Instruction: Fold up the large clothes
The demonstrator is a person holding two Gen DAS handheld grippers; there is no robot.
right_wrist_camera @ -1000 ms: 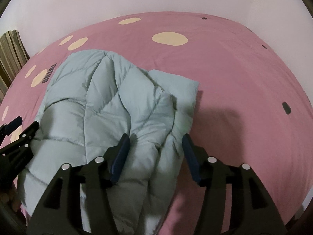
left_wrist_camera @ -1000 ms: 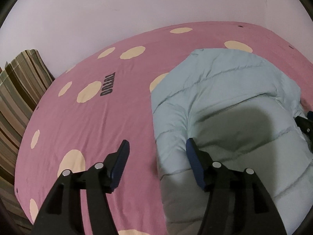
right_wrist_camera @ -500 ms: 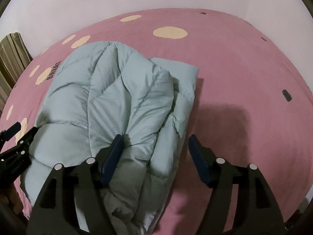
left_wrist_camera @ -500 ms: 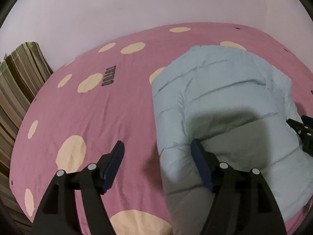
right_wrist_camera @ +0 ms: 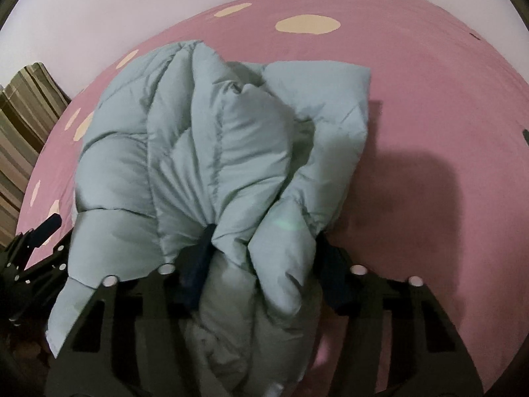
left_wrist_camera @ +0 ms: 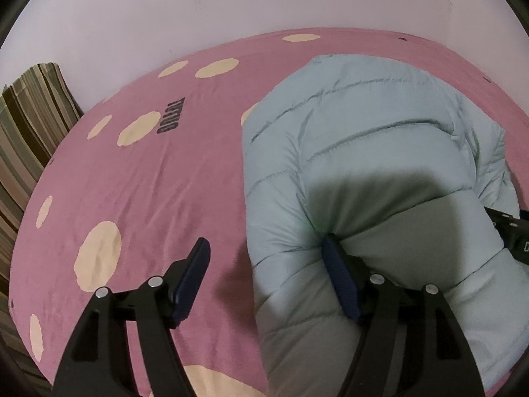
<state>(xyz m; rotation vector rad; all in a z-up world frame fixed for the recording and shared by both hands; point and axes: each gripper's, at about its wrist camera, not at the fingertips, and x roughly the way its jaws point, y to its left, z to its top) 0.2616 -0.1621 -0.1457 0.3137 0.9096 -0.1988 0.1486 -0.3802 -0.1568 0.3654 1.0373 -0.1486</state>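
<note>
Dim, warm indoor light, source behind and above the grippers: each throws a soft shadow forward. Left gripper shades the puffer jacket just ahead of its right finger; right gripper darkens the pink bedsheet ahead-right. Strong fisheye barrel distortion, black vignette in the corners. Slight softness, faint green flare near the fingertips, no harsh glare.

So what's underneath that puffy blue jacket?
The puffy light-blue jacket lies on a pink bedsheet with cream dots. The sheet shows all around it; whatever lies directly beneath is covered. The right gripper has folds bunched between its fingers.
</note>
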